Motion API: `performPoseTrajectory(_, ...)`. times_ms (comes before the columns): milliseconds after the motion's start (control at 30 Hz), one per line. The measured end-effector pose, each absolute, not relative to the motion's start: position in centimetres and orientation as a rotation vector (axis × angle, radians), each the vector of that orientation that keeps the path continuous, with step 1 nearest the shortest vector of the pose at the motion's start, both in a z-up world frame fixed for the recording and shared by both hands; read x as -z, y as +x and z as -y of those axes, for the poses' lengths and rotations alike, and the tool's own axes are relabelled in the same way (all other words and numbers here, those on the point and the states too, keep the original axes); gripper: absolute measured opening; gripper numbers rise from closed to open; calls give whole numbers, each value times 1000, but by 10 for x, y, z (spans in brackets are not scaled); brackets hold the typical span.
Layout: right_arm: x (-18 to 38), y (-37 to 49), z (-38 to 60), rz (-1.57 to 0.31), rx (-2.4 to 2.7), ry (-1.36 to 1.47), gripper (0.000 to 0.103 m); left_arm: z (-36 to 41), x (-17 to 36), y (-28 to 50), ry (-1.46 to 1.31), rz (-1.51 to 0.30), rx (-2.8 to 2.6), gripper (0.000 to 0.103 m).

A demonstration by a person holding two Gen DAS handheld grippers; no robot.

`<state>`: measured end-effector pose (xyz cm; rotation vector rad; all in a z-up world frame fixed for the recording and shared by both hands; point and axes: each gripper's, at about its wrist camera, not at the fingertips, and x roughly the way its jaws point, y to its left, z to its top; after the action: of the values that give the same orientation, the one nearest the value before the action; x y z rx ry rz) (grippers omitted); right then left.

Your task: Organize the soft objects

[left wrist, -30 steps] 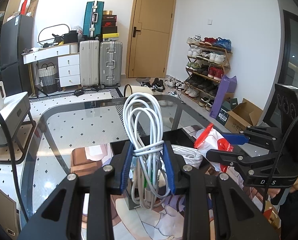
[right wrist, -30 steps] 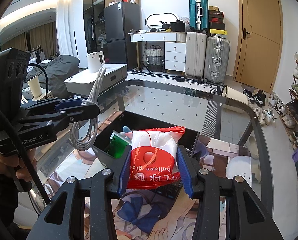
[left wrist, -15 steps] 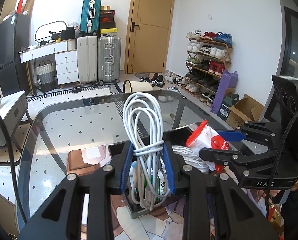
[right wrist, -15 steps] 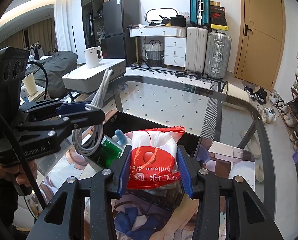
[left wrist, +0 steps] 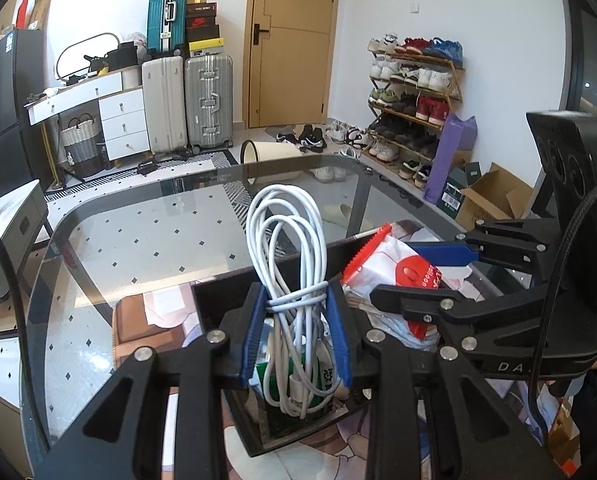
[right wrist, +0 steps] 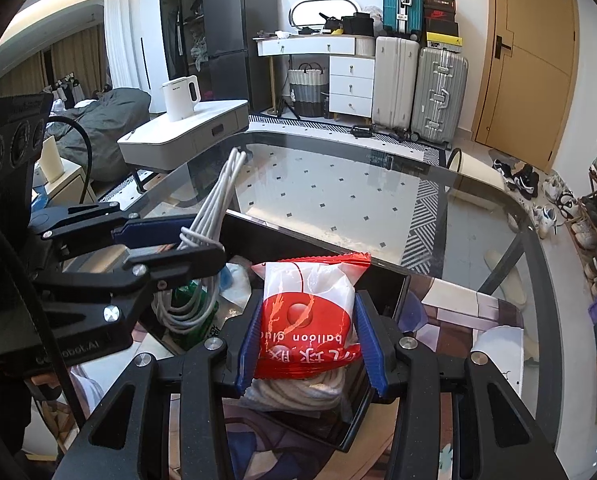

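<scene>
My left gripper (left wrist: 298,332) is shut on a coiled white cable (left wrist: 286,240) and holds it upright over the left part of a black open box (left wrist: 226,292). The cable's lower loops hang into the box above a green packet (left wrist: 318,380). My right gripper (right wrist: 306,336) is shut on a red and white balloon glue bag (right wrist: 308,312), held over the same box (right wrist: 382,280) above a coil of white rope (right wrist: 298,394). The left gripper also shows in the right wrist view (right wrist: 170,244), and the bag shows in the left wrist view (left wrist: 394,268).
The box stands on a printed mat (right wrist: 458,312) on a glass table (left wrist: 146,224). A white side table with a kettle (right wrist: 180,98) is beyond the left edge. Suitcases (left wrist: 186,100), a dresser, a door and a shoe rack (left wrist: 414,92) line the room.
Both grippers have come closer to the box and lower. The cable's lower loops now hang into it, and the bag sits nearer the rope.
</scene>
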<state>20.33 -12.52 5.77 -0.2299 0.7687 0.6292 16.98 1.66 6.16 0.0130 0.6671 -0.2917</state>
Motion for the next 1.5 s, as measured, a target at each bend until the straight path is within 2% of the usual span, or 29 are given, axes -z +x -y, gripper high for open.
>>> performPoseTrajectory(367, -46, 221, 120, -780, -637, -230, 44, -7, -46, 176, 33, -713, 295, 29)
performPoseTrajectory(433, -48, 218, 121, -765, -643, -236, 52, -5, -47, 174, 33, -710, 292, 31)
performPoseTrajectory(500, -51, 215, 123, -747, -636, -242, 55, -6, -50, 170, 35, -703, 287, 45)
performPoseTrajectory(567, -55, 211, 128, -735, -630, -234, 60, -10, -53, 166, 26, -693, 286, 53)
performPoseTrajectory(667, -61, 199, 137, -705, -623, -216, 73, -12, -59, 156, 25, -677, 276, 59)
performPoseTrajectory(733, -64, 190, 143, -687, -625, -202, 87, -16, -61, 148, 23, -670, 263, 65)
performPoseTrajectory(800, -68, 179, 149, -664, -630, -184, 94, -19, -63, 139, 14, -652, 242, 88)
performPoseTrajectory(867, -71, 166, 155, -638, -631, -160, 99, -24, -65, 128, -1, -620, 215, 100)
performPoseTrajectory(900, -72, 161, 157, -627, -631, -153, 100, -26, -65, 123, -10, -606, 210, 103)
performPoseTrajectory(933, -72, 156, 159, -613, -627, -142, 102, -28, -64, 119, -17, -601, 201, 103)
performPoseTrajectory(1167, -66, 127, 175, -530, -594, -85, 102, -36, -51, 98, -29, -577, 135, 103)
performPoseTrajectory(1500, -48, 113, 179, -510, -581, -68, 102, -31, -38, 84, -16, -532, 57, 103)
